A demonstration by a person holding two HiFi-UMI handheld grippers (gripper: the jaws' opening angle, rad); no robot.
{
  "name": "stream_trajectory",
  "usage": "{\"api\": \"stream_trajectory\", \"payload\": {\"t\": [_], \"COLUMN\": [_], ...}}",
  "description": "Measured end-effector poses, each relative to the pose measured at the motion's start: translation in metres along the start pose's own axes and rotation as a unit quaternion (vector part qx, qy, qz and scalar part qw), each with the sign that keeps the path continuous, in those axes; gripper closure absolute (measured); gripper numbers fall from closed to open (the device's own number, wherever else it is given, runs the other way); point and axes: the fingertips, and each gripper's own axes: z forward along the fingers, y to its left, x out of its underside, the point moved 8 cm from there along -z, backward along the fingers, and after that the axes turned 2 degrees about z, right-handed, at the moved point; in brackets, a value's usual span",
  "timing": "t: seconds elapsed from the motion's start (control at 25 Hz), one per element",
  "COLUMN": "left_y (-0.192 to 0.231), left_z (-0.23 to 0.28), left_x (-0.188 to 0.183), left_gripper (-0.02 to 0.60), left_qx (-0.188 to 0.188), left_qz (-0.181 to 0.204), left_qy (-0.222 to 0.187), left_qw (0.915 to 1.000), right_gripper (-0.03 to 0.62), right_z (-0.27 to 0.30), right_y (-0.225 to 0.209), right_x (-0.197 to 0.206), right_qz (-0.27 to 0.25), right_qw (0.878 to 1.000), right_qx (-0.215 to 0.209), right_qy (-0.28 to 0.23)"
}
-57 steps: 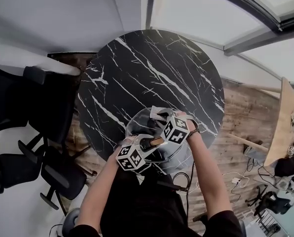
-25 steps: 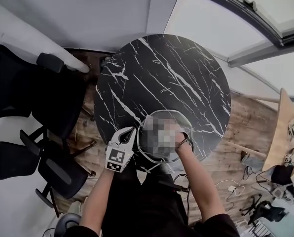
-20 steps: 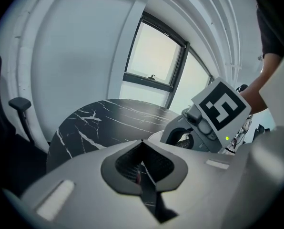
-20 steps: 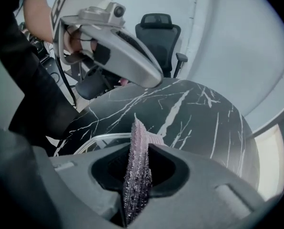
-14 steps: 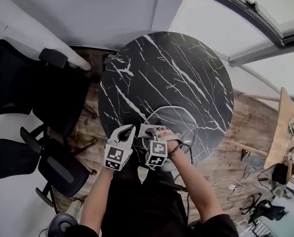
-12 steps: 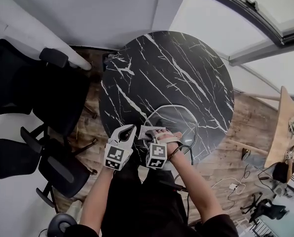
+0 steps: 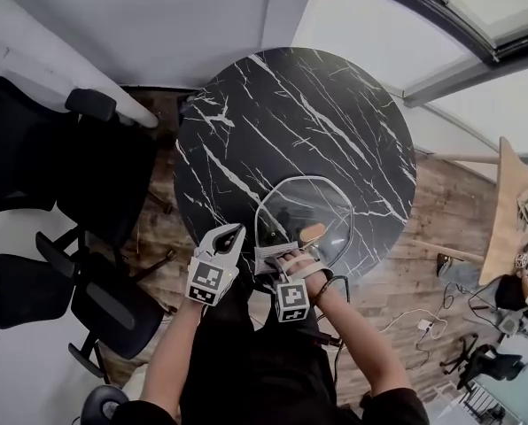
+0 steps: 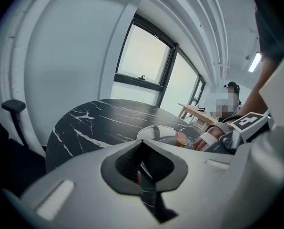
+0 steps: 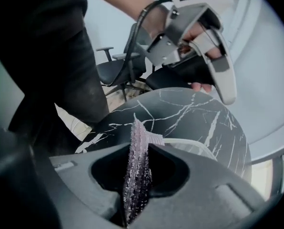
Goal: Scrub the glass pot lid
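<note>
The glass pot lid lies flat on the black marble table, its brown knob near my side. My right gripper is at the lid's near left rim, shut on a purple glittery scrub cloth. The lid's rim shows just beyond that cloth. My left gripper rests left of the lid, apart from it, shut with nothing between its jaws. From the left gripper view the lid and its knob lie ahead to the right.
The round table's near edge runs just under both grippers. Black office chairs stand to the left on the wooden floor. A wooden desk and cables lie far right. A person sits in the distance.
The right gripper has come off the middle of the lid and drawn back to its near left rim, cloth still held. The left gripper has stayed beside the lid.
</note>
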Motion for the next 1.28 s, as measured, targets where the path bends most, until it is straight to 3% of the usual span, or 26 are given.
{"api": "stream_trajectory", "payload": {"t": [0.24, 0.4, 0.56, 0.88, 1.0, 1.12, 1.2, 1.28], "left_y": [-0.020, -0.039, -0.066, -0.098, -0.105, -0.110, -0.113, -0.113], "left_z": [0.002, 0.014, 0.027, 0.043, 0.041, 0.038, 0.037, 0.036], "left_x": [0.004, 0.006, 0.003, -0.007, -0.011, -0.019, -0.030, -0.040], "left_gripper": [0.580, 0.580, 0.580, 0.580, 0.580, 0.580, 0.580, 0.580], "left_qx": [-0.004, 0.000, 0.007, 0.005, 0.001, -0.004, -0.010, -0.017], "left_qz": [0.008, 0.033, 0.029, 0.049, 0.056, 0.046, 0.040, 0.044], "left_qy": [0.010, 0.022, 0.022, 0.035, 0.041, 0.040, 0.037, 0.029], "left_qw": [0.9999, 0.9992, 0.9993, 0.9982, 0.9976, 0.9981, 0.9985, 0.9985], "right_gripper": [0.514, 0.514, 0.514, 0.514, 0.516, 0.516, 0.516, 0.516], "right_z": [-0.018, -0.030, -0.046, -0.081, -0.103, -0.126, -0.144, -0.164], "right_y": [0.038, 0.047, 0.060, 0.066, 0.049, 0.017, -0.008, -0.033], "right_x": [0.031, 0.057, 0.089, 0.194, 0.229, 0.247, 0.247, 0.240], "right_qz": [-0.036, -0.054, -0.059, -0.046, -0.011, 0.058, 0.130, 0.212], "right_qw": [0.999, 0.996, 0.993, 0.988, 0.994, 0.997, 0.988, 0.964], "right_qx": [-0.032, -0.051, -0.080, -0.125, -0.089, -0.009, 0.056, 0.125], "right_qy": [-0.016, -0.040, -0.058, -0.080, -0.055, -0.048, -0.068, -0.103]}}
